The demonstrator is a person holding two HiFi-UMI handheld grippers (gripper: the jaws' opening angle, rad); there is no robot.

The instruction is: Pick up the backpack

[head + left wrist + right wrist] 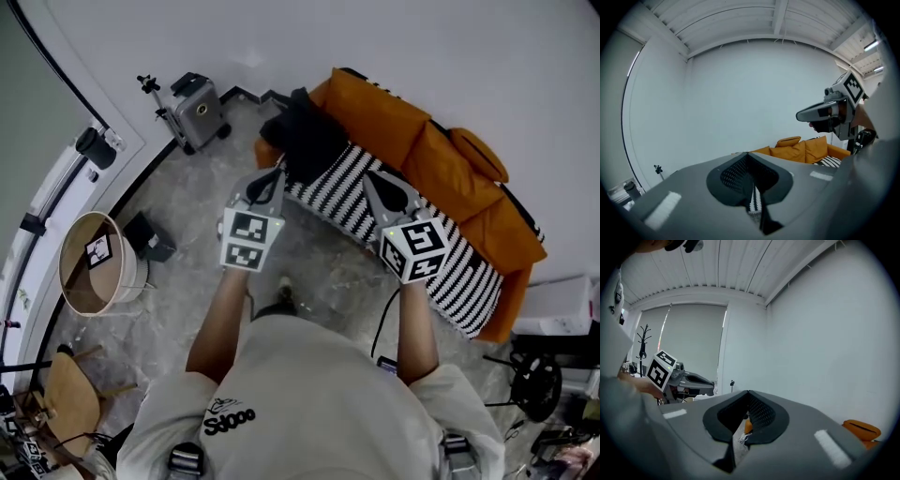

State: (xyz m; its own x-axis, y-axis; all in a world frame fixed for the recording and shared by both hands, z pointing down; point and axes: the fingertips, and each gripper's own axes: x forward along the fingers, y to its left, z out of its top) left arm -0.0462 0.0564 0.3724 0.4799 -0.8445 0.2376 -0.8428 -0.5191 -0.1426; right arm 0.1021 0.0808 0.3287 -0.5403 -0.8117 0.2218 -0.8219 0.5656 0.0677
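1. The left claw [275, 175] is held out in front of the person and points toward the sofa [441, 155]. Its jaws are closed together and grip nothing. The left gripper view shows only a thin slit between the pads, with a sliver of striped cloth visible through it.
2. The right claw [371, 178] is held out alongside it, well apart from the left one. Its jaws are also pressed together and empty. In the right gripper view a bit of orange shows through the narrow gap.
3. Each claw carries a marker cube [250, 240] near the person's hand, and both arms are stretched forward.
4. The backpack [305, 131] is a black heap on the left end of the orange sofa. It rests partly on the seat cushion and partly at the edge of the striped cover [459, 281].
5. In the head view the left claw's tip shows just beside the backpack's near edge. The right claw's tip lies further right, over the striped cover.
6. The striped cover runs the length of the seat, in front of the orange back cushions.
7. A grey suitcase [197, 108] stands upright by the wall, to the left of the sofa.
8. A round bin [94, 267] stands on the grey stone floor [187, 202] at the left. A wooden chair [64, 398] is below it in the picture.
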